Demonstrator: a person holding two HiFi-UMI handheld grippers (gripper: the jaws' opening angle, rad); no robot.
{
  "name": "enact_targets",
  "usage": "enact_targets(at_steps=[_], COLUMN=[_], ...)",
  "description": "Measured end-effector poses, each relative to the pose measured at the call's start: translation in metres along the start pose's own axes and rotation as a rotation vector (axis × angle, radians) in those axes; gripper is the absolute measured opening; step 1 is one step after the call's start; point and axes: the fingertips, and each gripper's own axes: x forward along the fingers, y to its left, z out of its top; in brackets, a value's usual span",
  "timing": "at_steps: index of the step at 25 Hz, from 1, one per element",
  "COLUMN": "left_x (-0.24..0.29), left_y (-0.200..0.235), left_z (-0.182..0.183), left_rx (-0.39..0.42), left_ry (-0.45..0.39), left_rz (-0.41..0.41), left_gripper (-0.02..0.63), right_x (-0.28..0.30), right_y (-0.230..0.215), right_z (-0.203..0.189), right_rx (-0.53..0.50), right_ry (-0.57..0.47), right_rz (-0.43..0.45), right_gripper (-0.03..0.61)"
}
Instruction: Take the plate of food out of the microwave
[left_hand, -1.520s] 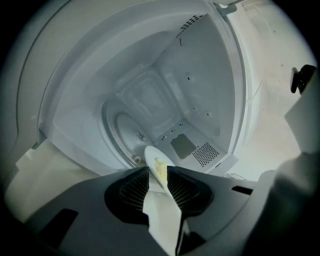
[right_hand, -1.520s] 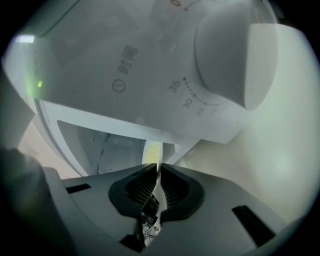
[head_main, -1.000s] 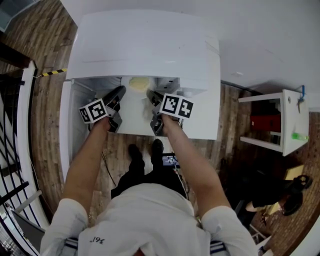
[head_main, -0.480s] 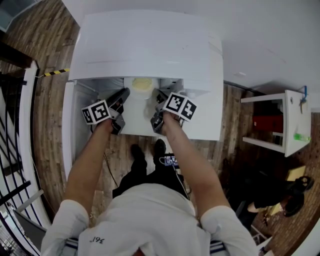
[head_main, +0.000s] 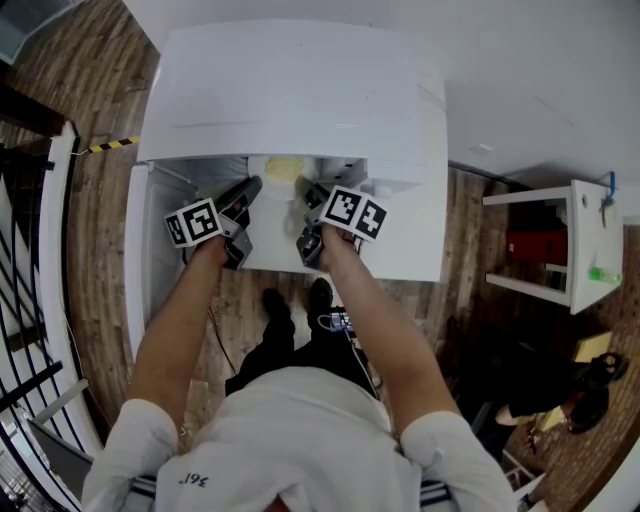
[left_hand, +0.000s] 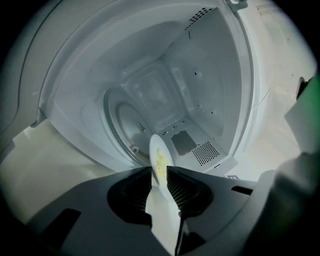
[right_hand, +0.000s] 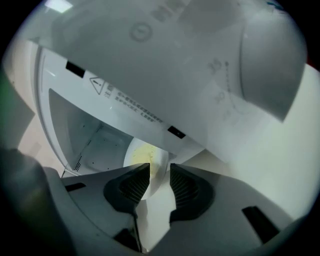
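Observation:
A white microwave (head_main: 290, 90) stands open, and a white plate (head_main: 283, 168) with pale yellow food hangs at its mouth. The left gripper (head_main: 250, 185) holds the plate's left rim. In the left gripper view the plate (left_hand: 160, 157) runs edge-on between the pads, with that gripper (left_hand: 159, 175) shut on it. The right gripper (head_main: 305, 190) is at the plate's right rim. Its jaws have just been opening. In the right gripper view the plate (right_hand: 131, 152) reaches into the gap of the gripper (right_hand: 160, 175), and the pads stand off it.
The microwave door (head_main: 135, 260) swings out on the left. A glass turntable (left_hand: 122, 125) lies inside the cavity. A white side table (head_main: 575, 245) stands to the right and a black railing (head_main: 30, 330) to the left. Below is wooden floor.
Both grippers and the plate have shifted slightly to the right at the microwave's mouth. The right gripper's marker cube has rolled a little.

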Motion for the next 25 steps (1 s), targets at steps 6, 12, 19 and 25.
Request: enact_targets(at_steps=[6,12,19,25], left_x=[0.002,-0.003,-0.003,-0.012], left_y=[0.003,0.008,0.001,-0.002], left_z=[-0.006,-0.003,-0.003,-0.011], left_rx=[0.058,0.094,0.106,0.119], left_ry=[0.038,0.006,0.014,0.025], left_rz=[0.037,0.041,0.039,0.064], left_gripper=[0.096,0.097,0.083,0.083], right_x=[0.001,-0.007,-0.012,-0.018], right_y=[-0.004,0.004,0.012,0.013], right_z=[-0.002,-0.002,-0.001,-0.006], right_rx=[0.092,0.106,0.029,0.015], right_ry=[-0.002,0.009,0.023,0.048], right_rz=[0.028,0.079,0.089,0.083], right_gripper=[0.061,0.044,0.043,0.043])
